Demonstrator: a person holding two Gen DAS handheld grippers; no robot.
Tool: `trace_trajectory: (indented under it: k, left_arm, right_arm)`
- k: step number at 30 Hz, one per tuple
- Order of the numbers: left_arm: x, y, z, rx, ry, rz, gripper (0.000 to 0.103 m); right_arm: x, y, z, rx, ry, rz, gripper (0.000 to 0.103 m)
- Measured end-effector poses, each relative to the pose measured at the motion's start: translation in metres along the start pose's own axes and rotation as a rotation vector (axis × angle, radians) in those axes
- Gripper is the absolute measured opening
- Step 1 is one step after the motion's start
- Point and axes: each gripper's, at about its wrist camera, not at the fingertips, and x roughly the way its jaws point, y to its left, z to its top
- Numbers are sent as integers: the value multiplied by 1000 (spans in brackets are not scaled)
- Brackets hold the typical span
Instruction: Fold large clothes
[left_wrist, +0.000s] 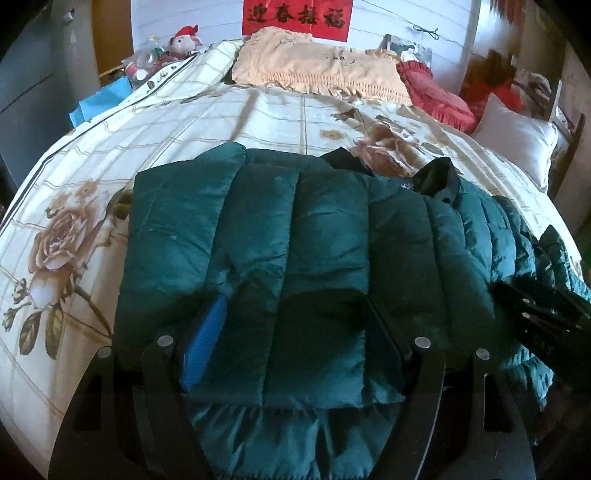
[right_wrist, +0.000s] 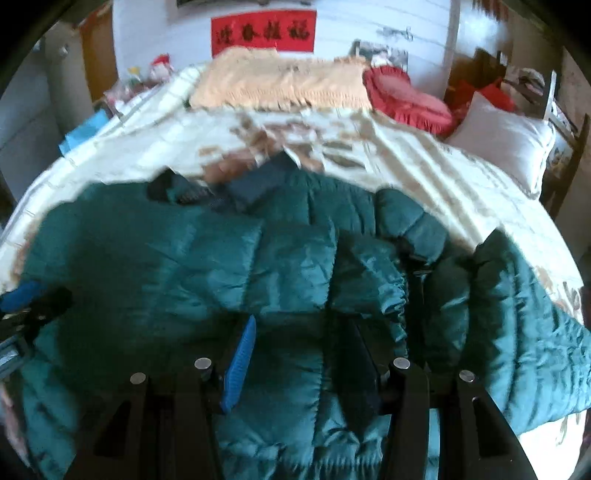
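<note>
Gripping folds of the green puffer jacket (left_wrist: 295, 229) — left claw (left_wrist: 291, 332) and right claw (right_wrist: 303, 347) — on the bed (left_wrist: 258, 122).

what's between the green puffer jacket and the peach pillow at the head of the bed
Only bare floral bedspread lies between the green puffer jacket and the peach pillow. The left wrist view shows it most clearly; the right wrist view is blurred.

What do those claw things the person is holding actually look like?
Each claw, left and right, is a black two-finger frame with cut-out slots and round silver pivot pins. One finger of each carries a ribbed bright blue pad; the opposite finger looks plain dark. No cables, hands or sleeves show.
</note>
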Motion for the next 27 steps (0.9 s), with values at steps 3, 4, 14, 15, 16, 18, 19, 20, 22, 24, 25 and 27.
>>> trace_trajectory:
  k: [3,4,14,15,16,18,19,20,22,24,25,27]
  left_arm:
    - [2,1,-1,7,1,7,76]
    - [3,1,-1,10,0,9,76]
    - [4,-1,-5,21,-12,22,78]
    - [4,-2,-6,30,-10,25,78]
    - [4,-2,-5,37,-6,25,78]
    - [2,0,-3,42,11,17,78]
    - [-1,3,-3,35,16,10,78]
    - [-4,5,-2,23,16,5,78]
    - [-11,10,-3,-9,7,-9,78]
    - [-18,11,-4,-26,2,-18,78]
    - [-20,11,-4,-27,1,-19,78]
    - [-26,8,-7,-25,-10,-21,78]
  right_arm:
    - [-1,-4,1,13,6,7,49]
    - [-7,-5,1,21,6,17,49]
    - [-25,5,-28,2,35,44,54]
    - [-21,6,-30,-1,35,39,54]
    - [-19,7,-30,-7,27,29,54]
    - [-22,8,-28,-7,32,28,54]
    - [-28,5,-27,8,33,48,54]
    - [-36,0,-27,30,26,73,54]
    - [-53,-12,-30,60,-2,94,54]
    - [-74,-25,-34,63,-37,76,62]
    - [-82,-31,-36,65,-47,71,68]
    - [-97,-46,-42,81,-62,60,70]
